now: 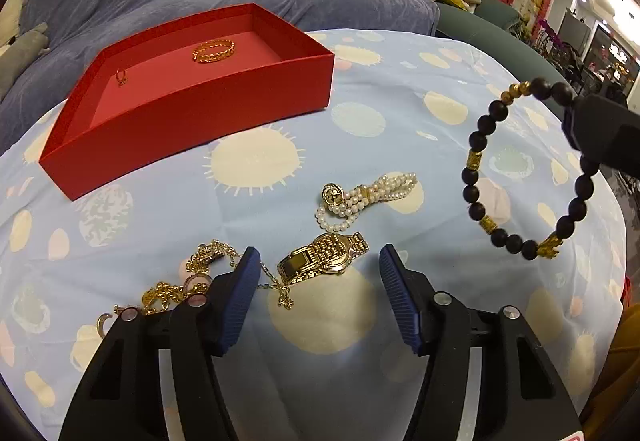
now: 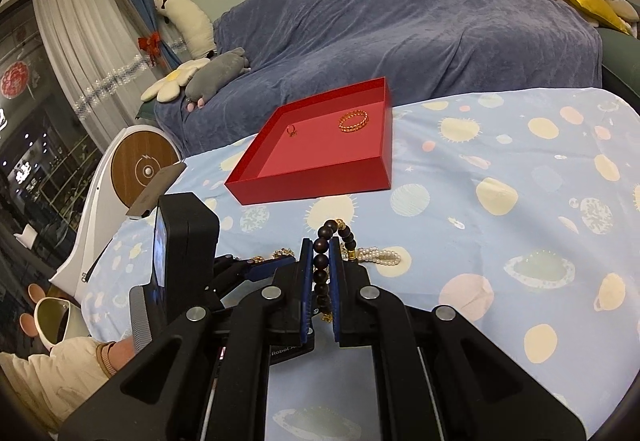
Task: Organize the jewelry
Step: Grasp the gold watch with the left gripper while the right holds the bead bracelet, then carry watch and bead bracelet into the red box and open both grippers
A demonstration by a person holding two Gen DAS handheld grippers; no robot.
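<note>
My right hand-held gripper (image 2: 320,273) is clamped on the black bead bracelet (image 1: 528,169), which hangs in the air to the right, clear of the table (image 1: 400,113). My left hand-held gripper (image 1: 316,273) hangs with its jaws spread wide just above the gold watch (image 1: 324,259). I judge this the carry step: next I must swing the bracelet left and far, over the red box (image 1: 192,121), then let go inside beside the gold bangle (image 1: 214,51).
</note>
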